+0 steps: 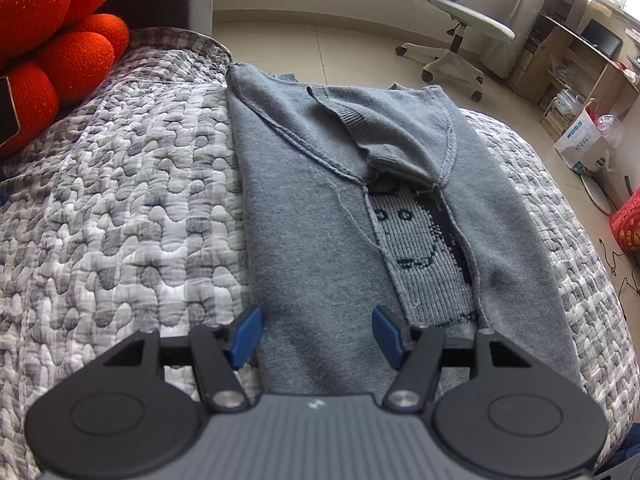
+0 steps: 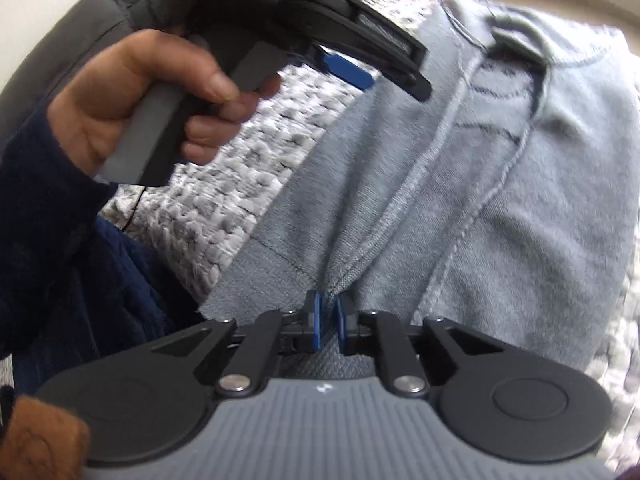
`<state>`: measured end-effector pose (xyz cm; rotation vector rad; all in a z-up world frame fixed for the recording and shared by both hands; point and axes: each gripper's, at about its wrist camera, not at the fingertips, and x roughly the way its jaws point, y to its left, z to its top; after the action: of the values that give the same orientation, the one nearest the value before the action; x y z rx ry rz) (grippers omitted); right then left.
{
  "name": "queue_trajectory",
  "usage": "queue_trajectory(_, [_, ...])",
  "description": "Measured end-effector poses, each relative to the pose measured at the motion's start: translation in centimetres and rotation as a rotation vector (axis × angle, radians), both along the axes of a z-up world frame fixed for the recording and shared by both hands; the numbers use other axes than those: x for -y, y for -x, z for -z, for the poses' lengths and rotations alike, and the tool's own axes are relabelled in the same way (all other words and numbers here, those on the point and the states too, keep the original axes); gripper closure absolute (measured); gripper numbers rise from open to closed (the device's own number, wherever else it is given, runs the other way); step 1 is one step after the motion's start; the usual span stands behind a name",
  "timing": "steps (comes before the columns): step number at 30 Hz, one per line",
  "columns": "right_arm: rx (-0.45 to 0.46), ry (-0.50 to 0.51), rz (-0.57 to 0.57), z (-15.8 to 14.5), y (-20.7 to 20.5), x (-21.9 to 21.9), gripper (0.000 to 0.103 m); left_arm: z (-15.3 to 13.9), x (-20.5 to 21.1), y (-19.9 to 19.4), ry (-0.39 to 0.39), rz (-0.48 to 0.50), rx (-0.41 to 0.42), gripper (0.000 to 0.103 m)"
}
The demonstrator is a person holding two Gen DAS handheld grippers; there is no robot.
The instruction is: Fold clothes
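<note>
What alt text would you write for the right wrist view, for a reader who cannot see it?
The right gripper, its blue pads nearly together, pinches a fold at the near hem of a grey sweater lying on a grey patterned quilt. At upper left a hand in a dark blue sleeve holds the left gripper over the sweater's edge, jaws apart.

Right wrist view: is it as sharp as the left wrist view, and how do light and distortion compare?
Right wrist view: motion blur smears the grey sweater and quilt; only the right gripper stays crisp. Left wrist view: sharp, even daylight, no glare on the sweater; fisheye bends the bed edge and the office chair.
</note>
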<state>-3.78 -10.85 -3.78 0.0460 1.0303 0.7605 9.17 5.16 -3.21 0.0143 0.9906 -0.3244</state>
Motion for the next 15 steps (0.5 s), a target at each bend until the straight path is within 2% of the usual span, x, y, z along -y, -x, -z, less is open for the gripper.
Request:
queue_trajectory(3, [0.017,-0.073,-0.017,-1.4,-0.3,1.3,0.081,-0.2,-0.2,-0.1,-0.002,-0.009,0.007,0.041])
queue_trajectory(6, [0.037,-0.143,-0.039,-2.9,-0.6,2.7,0.067,-0.3,-0.3,-0.2,-0.010,-0.019,0.017,0.040])
queue_trajectory(10, [0.037,-0.237,-0.013,-4.4,-1.5,4.9,0.067,-0.3,-0.3,-0.4,-0.008,-0.024,0.017,0.041])
queue_trajectory(15, [0.074,-0.103,0.170,-4.1,-3.5,7.7,0.067,-0.1,0.2,-0.6,-0.009,-0.016,0.014,0.040])
